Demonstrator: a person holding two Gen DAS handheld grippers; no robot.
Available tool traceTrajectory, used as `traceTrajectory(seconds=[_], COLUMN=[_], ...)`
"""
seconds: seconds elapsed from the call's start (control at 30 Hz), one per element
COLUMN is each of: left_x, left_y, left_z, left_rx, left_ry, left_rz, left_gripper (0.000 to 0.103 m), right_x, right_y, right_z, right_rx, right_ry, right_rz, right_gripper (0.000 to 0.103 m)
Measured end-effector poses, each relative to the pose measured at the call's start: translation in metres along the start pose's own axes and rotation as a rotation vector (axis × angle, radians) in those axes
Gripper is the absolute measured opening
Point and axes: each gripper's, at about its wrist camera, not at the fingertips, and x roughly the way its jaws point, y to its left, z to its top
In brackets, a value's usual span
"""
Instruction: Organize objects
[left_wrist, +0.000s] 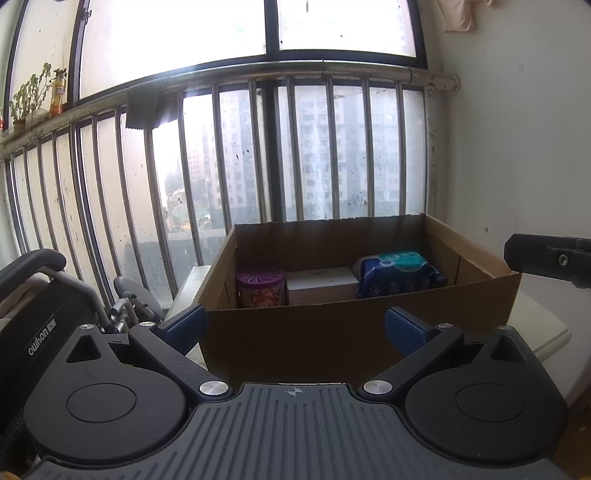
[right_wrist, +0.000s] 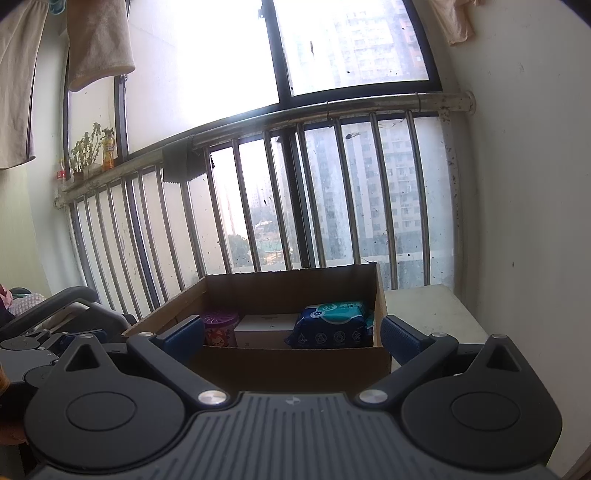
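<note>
Cardboard box (left_wrist: 354, 332) w/ 3 items: purple canister (left_wrist: 261, 287), white box (left_wrist: 322, 285), blue wipes pack (left_wrist: 397, 273). Left gripper (left_wrist: 295, 326) & right gripper (right_wrist: 291, 338) both spread wide, empty.

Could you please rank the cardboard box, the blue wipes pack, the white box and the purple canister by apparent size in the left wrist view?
1. Cardboard box, by far.
2. Blue wipes pack.
3. White box and purple canister: they look too alike to rank, and the cardboard box's front wall hides their bases.
</note>
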Motion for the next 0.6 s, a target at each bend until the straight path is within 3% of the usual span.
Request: traceTrajectory(seconds=[0.6], left_x=[0.0011], left_y=[0.0004], left_z=[-0.0011], left_rx=[-0.004], left_ry=[0.002], left_rz=[0.002], left_gripper=[0.103], right_x=[-0.0005], right_y=[0.0007], right_z=[-0.0007], right_rx=[0.003], right_ry=[0.004], right_rz=[0.009], right_gripper=[0.103])
